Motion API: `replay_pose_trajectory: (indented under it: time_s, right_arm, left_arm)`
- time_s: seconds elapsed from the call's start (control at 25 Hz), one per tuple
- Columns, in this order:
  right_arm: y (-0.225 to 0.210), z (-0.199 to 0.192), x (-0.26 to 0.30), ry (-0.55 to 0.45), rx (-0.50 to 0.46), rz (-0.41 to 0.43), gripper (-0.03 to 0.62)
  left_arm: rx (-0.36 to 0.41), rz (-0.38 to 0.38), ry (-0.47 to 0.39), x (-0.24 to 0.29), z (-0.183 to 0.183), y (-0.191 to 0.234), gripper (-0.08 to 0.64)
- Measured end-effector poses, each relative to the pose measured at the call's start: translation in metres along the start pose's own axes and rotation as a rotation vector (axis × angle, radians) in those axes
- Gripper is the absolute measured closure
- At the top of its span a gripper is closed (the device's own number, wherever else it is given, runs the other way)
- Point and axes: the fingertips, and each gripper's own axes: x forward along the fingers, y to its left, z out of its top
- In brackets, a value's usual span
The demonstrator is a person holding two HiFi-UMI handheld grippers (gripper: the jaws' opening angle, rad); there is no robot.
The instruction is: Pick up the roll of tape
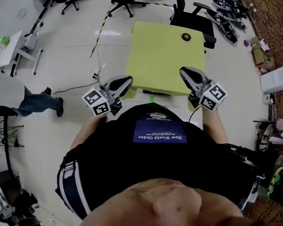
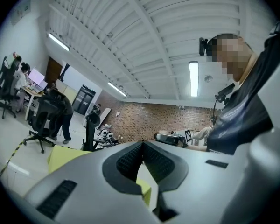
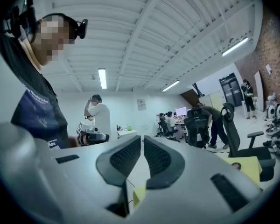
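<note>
Left hand-held gripper point(image 1: 127, 80) and right hand-held gripper point(image 1: 184, 71) hang at the bench's point(image 1: 151, 55) six o'clock edge, jaws drawn together on nothing. The roll of tape point(image 1: 186, 36) lies well apart, toward one o'clock. It looks to be a light, stiff ring, best pinched across its wall with one jaw through the hole. Only the head view shows it plainly. In the right gripper view it is a dark speck, and the left gripper view misses it.

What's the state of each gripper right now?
Left gripper: jaws shut, holding nothing.
Right gripper: jaws shut, holding nothing.
</note>
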Motion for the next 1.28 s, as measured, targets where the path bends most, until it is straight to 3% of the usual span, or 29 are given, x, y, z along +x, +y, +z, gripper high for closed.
replay_pose_trajectory:
  time_s: [0.28,0.56,0.72,0.92,1.08,1.28]
  right_arm:
    - [-0.114,0.031,0.003,0.009,-0.050,0.111,0.590]
    - [-0.189,0.032,0.011,0.010,-0.021,0.089,0.582]
    - [-0.216,0.025,0.029,0.036,-0.005,0.020,0.581]
    - [-0.231,0.020,0.066,0.062,-0.014,-0.103,0.566]
    - [-0.245,0.018,0.090,0.087,0.031,-0.212,0.565]
    - [-0.255,0.012,0.103,0.111,0.045,-0.219,0.557]
  left_arm:
    - [-0.028,0.094,-0.054,0.102,0.023,0.030,0.555]
    - [-0.018,0.083,-0.004,0.165,0.031,0.058,0.555]
    - [-0.041,0.033,0.007,0.179,0.033,0.095,0.555]
    - [-0.043,-0.089,0.033,0.185,0.031,0.151,0.555]
    - [-0.063,-0.179,0.084,0.186,0.030,0.195,0.555]
    - [-0.096,-0.218,0.112,0.205,0.023,0.212,0.555]
